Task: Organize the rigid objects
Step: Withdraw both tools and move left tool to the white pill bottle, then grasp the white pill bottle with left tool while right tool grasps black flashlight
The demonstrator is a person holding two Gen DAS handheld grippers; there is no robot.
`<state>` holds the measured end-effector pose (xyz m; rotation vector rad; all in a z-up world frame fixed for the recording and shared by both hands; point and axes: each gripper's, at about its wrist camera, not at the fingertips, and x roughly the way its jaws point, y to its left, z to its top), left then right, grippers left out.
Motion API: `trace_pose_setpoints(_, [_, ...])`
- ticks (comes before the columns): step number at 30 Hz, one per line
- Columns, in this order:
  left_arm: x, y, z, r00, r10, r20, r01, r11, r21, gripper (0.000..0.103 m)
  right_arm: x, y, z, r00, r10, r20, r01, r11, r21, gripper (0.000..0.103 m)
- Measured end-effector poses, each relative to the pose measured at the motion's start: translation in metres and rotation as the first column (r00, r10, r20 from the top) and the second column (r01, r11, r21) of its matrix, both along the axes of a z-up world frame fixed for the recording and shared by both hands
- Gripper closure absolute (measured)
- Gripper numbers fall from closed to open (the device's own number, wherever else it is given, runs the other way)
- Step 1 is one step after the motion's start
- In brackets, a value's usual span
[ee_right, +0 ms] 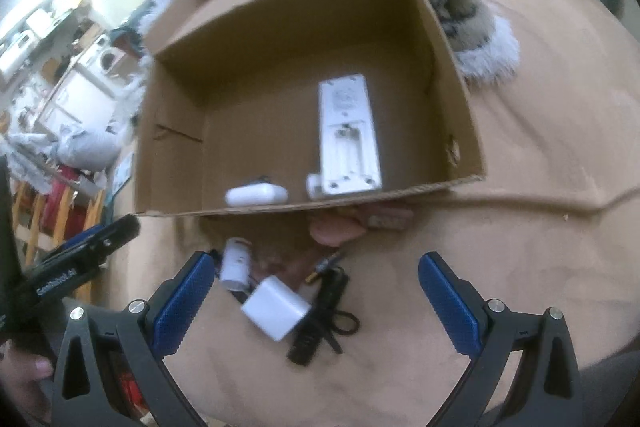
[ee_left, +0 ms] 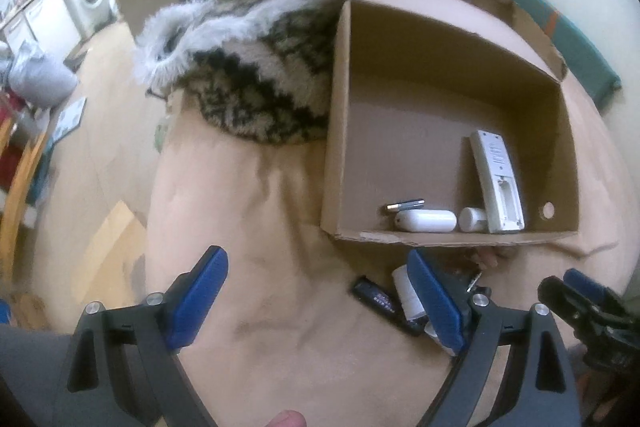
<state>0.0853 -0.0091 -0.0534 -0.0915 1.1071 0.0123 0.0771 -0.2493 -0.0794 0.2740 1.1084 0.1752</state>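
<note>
Holding both grippers wide apart with nothing between the pads: your left gripper (ee_left: pixel 316 295) and your right gripper (ee_right: pixel 320 303) both hang over the tan bedcover (ee_left: pixel 260 195), pointing steeply down.

Writing: the left gripper's body, seen at the left edge of the right wrist view, carries white lettering (ee_right: pixel 56 285); it looks like "Genrobot.AI" but is too blurred to be sure. The print on the remote is unreadable.

Between your right pads lies the loose pile: a white square charger (ee_right: pixel 276 307), a small white bottle (ee_right: pixel 236 263) just beyond it, a black stick-shaped item (ee_right: pixel 320 319) touching the charger's right side, with thin black loops beside it. A battery tip (ee_right: pixel 326 263) shows past the charger. In the left wrist view, that same pile sits by your right-hand pad.

The cardboard box (ee_right: pixel 452 67) stands open just beyond the pile, its near rim low and ragged, its far flap upright. Inside, against the near wall: a white remote (ee_right: pixel 348 135) lying face down with its battery bay open, a white capsule-shaped case (ee_right: pixel 256 195), a small white cylinder (ee_right: pixel 314 185), and a battery (ee_left: pixel 404 205) behind the case.

Bare bedcover lies right of the pile and ahead of your left gripper. A fluffy patterned blanket (ee_left: pixel 260 79) presses against the box's far side.
</note>
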Motion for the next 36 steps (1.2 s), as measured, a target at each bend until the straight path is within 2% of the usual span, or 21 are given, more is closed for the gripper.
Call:
trace_pose_setpoints(8, [0.008,-0.019,-0.037,0.989,-0.079,-0.121,0.079,0.997,-0.011,0.013,0.012,-0.005,-0.019,0.998,-0.034,-0.060,0.034,0.999,-0.005,0.000])
trace_pose_setpoints(11, [0.014,-0.022,-0.048,0.985,-0.070,-0.160,0.055,0.994,-0.098,0.013,0.013,-0.005,-0.023,0.997,-0.031,-0.073,0.031,1.000,-0.002,0.000])
trace_pose_setpoints(12, [0.016,-0.025,-0.049,0.982,-0.080,-0.170,0.058,0.990,-0.129,0.015,0.014,-0.006,-0.024,0.997,-0.034,-0.076,0.034,0.999,0.005,0.000])
trace_pose_setpoints(14, [0.020,-0.037,-0.051,0.977,-0.120,-0.178,0.091,0.982,-0.165,0.029,0.014,-0.009,-0.025,0.996,-0.043,-0.081,0.045,0.999,0.017,0.000])
trace_pose_setpoints(15, [0.022,-0.044,-0.052,0.974,-0.139,-0.181,0.110,0.980,-0.165,0.034,0.014,-0.010,-0.025,0.995,-0.048,-0.084,0.050,0.998,0.022,0.000])
trace_pose_setpoints(20, [0.029,-0.070,-0.067,0.958,-0.192,-0.215,0.163,0.976,-0.145,0.036,0.016,-0.020,-0.029,0.992,-0.076,-0.104,0.082,0.995,0.055,0.000])
trace_pose_setpoints(23, [0.031,-0.079,-0.082,0.946,-0.204,-0.253,0.178,0.976,-0.123,0.044,0.015,-0.023,-0.030,0.991,-0.080,-0.110,0.086,0.995,0.053,0.000])
trace_pose_setpoints(24, [0.031,-0.080,-0.084,0.947,-0.201,-0.250,0.180,0.978,-0.105,0.051,0.014,-0.022,-0.029,0.991,-0.079,-0.111,0.085,0.995,0.051,0.000])
trace_pose_setpoints(25, [0.030,-0.081,-0.085,0.950,-0.200,-0.238,0.185,0.979,-0.081,0.068,0.015,-0.022,-0.030,0.990,-0.078,-0.115,0.084,0.995,0.049,0.000])
trace_pose_setpoints(26, [0.030,-0.082,-0.086,0.949,-0.209,-0.234,0.198,0.978,-0.074,0.077,0.015,-0.021,-0.030,0.990,-0.076,-0.118,0.082,0.996,0.047,0.000])
trace_pose_setpoints(29, [0.030,-0.081,-0.085,0.944,-0.217,-0.247,0.198,0.975,-0.099,0.079,0.018,-0.018,-0.033,0.990,-0.074,-0.124,0.079,0.996,0.039,0.000])
trace_pose_setpoints(36, [0.012,-0.071,-0.066,0.961,-0.185,-0.207,0.179,0.983,-0.050,0.079,0.016,-0.015,-0.035,0.990,-0.068,-0.126,0.071,0.997,0.024,0.000])
